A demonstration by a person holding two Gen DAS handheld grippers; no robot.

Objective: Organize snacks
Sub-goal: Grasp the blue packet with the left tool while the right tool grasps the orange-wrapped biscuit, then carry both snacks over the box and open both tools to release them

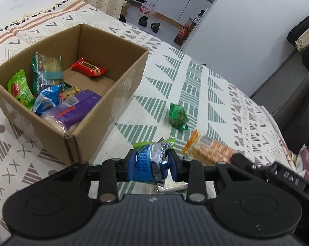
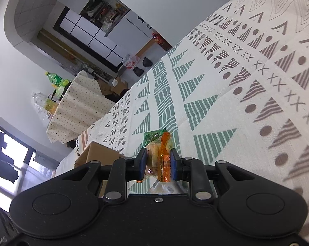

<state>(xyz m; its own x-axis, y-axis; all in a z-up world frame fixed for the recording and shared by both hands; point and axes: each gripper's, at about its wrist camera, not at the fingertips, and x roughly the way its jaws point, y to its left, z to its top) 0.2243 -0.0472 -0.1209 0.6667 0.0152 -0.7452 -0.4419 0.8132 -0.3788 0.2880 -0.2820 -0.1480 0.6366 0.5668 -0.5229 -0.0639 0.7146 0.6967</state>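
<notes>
Both grippers are loaded at once, which makes sense if the idea is to clear the patterned bedspread [image 1: 175,78] in fewer trips. The left gripper [image 1: 153,164] has its blue pads clenched on a small blue-and-silver snack packet [image 1: 152,160], held upright with its crimped green top poking above the fingers, so it should drop in cleanly. Ahead and to its left sits the open cardboard box [image 1: 105,94], already holding a heap of snacks: a green packet, a blue one, a purple pack and a red bar lying alone at the far end. The right gripper [image 2: 157,167] is squeezed shut on an orange-wrapped cracker packet [image 2: 159,155], which looks to be low over the cloth or just off it; I cannot tell which. One small green packet [image 1: 178,116] lies loose on the spread, apart from the box, so by my reckoning it is the last one left out after these two
</notes>
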